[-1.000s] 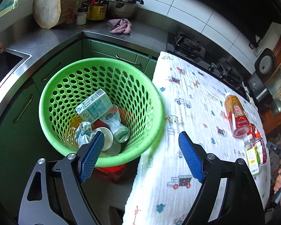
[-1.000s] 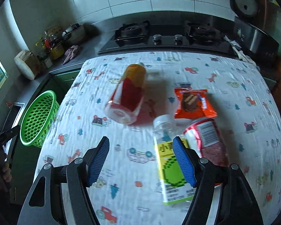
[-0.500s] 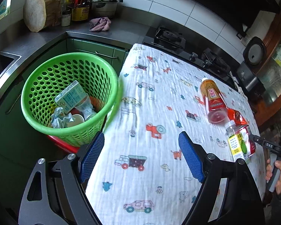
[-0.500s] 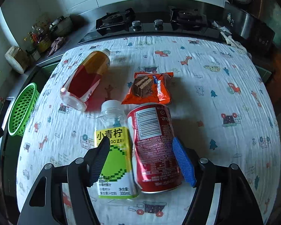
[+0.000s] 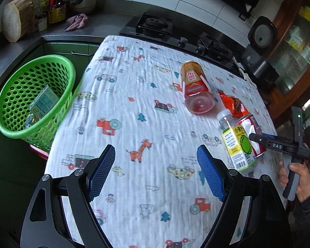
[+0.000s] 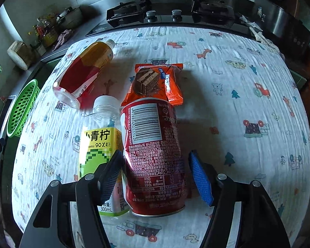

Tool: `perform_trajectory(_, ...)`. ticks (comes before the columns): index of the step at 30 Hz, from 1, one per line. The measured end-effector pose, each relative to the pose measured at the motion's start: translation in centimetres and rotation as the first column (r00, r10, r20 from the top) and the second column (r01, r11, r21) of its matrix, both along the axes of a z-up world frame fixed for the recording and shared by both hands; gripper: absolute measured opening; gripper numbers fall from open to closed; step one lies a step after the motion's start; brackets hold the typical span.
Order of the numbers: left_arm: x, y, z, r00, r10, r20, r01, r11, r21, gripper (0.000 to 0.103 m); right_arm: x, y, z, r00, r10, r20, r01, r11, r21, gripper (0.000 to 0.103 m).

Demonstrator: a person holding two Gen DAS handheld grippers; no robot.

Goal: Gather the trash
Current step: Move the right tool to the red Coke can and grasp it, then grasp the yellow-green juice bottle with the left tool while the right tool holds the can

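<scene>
A red cola can (image 6: 153,155) lies on the patterned tablecloth (image 6: 237,113). My right gripper (image 6: 158,175) is open with its jaws on either side of the can, not closed on it. A clear bottle with a yellow-green label (image 6: 102,144) lies against the can's left side. An orange snack packet (image 6: 157,82) and a red-and-yellow tea bottle (image 6: 84,78) lie beyond. My left gripper (image 5: 156,171) is open and empty over the cloth. The green basket (image 5: 31,95) holding trash stands off the table's left edge. The can (image 5: 252,132) and right gripper (image 5: 264,139) show at right.
A gas stove (image 6: 165,14) runs along the table's far edge. A counter with bottles, a pot and a pink rag (image 5: 76,21) is at far left. A dark appliance (image 6: 283,26) stands at far right. A hand (image 5: 299,177) holds the right gripper's handle.
My left gripper has swung right from above the basket to over the table. My right gripper has moved forward and down so its jaws now straddle the cola can.
</scene>
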State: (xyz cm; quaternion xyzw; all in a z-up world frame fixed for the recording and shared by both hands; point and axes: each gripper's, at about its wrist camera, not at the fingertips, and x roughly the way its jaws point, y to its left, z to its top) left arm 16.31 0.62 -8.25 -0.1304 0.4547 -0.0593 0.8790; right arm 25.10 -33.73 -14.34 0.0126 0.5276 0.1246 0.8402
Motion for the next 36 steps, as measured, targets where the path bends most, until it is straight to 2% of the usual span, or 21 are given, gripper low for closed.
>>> perform_trajectory(10, 1.7, -6.7, -0.3, 0.996, -0.076, -0.036, 0.075, 0.997, -0.035, 0.081, -0.2, -0.4, -0.5, 1.000, 0.025, -0.003, -0.025, 0.998, 0.049, 0.058)
perform_trajectory(14, 2.8, -9.6, -0.5, 0.992, -0.114, -0.059, 0.111, 0.992, -0.054, 0.081, -1.2, -1.7, 0.2, 1.000, 0.010, 0.014, -0.011, 0.996, 0.083, 0.058)
perform_trajectory(23, 4.9, -16.5, -1.3, 0.978, -0.180, -0.107, 0.171, 0.981, -0.086, 0.081, -4.6, -5.7, 1.6, 0.998, -0.035, 0.050, 0.030, 0.995, 0.094, 0.058)
perform_trajectory(31, 6.8, -20.9, -3.1, 0.970, -0.160, -0.182, 0.153, 0.987, -0.051, 0.081, -7.3, -7.7, 2.0, 0.996, -0.055, 0.065, 0.048, 0.992, 0.112, 0.058)
perform_trajectory(36, 7.6, -21.8, -4.3, 0.968, -0.128, -0.215, 0.128, 0.992, -0.013, 0.081, -8.1, -8.3, 1.7, 0.997, -0.058, 0.059, 0.051, 0.992, 0.115, 0.058)
